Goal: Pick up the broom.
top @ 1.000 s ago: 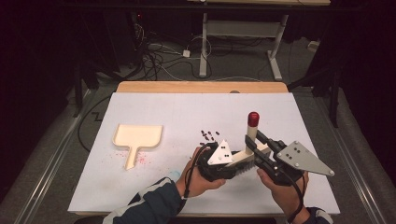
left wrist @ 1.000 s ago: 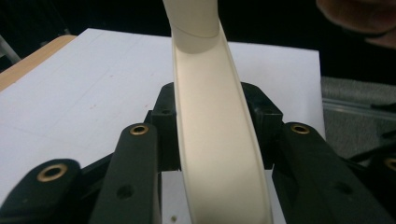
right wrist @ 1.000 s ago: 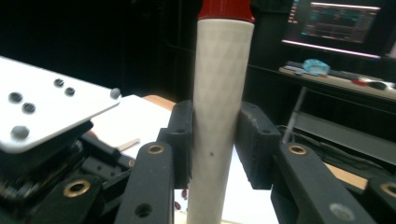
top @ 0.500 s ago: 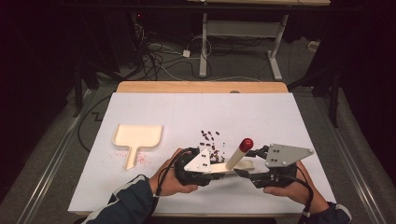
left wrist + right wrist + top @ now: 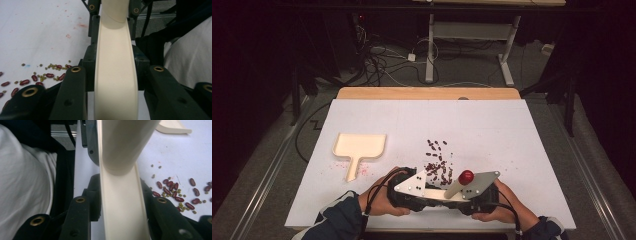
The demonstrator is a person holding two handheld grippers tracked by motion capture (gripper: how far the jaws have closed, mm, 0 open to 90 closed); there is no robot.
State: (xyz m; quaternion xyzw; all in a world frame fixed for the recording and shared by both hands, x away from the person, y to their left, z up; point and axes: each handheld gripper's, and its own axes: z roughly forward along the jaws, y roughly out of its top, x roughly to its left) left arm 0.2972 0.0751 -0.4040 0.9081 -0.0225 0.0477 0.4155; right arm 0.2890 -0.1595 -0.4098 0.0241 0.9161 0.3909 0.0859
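A cream scraper tool (image 5: 438,196) with a slanted handle and a red knob (image 5: 466,176) hangs low over the table's front edge. My left gripper (image 5: 432,197) and right gripper (image 5: 453,198) face each other, tip to tip. Each is shut on the tool's flat cream bar, one from either end. In the left gripper view the bar (image 5: 116,75) runs straight between my left gripper's (image 5: 116,72) jaws to the right gripper beyond. The right gripper view has the bar (image 5: 122,205) between my right gripper's (image 5: 120,202) jaws, with the round handle (image 5: 122,145) rising above.
Red beans (image 5: 438,161) and small green ones (image 5: 51,66) lie scattered just beyond the grippers. A cream dustpan (image 5: 359,148) lies flat at the left on the white table top (image 5: 512,135). The person's torso is close behind the front edge.
Both hands have drawn back toward the front edge and turned to face each other. The tool has gone from upright to leaning, its red knob lower and nearer.
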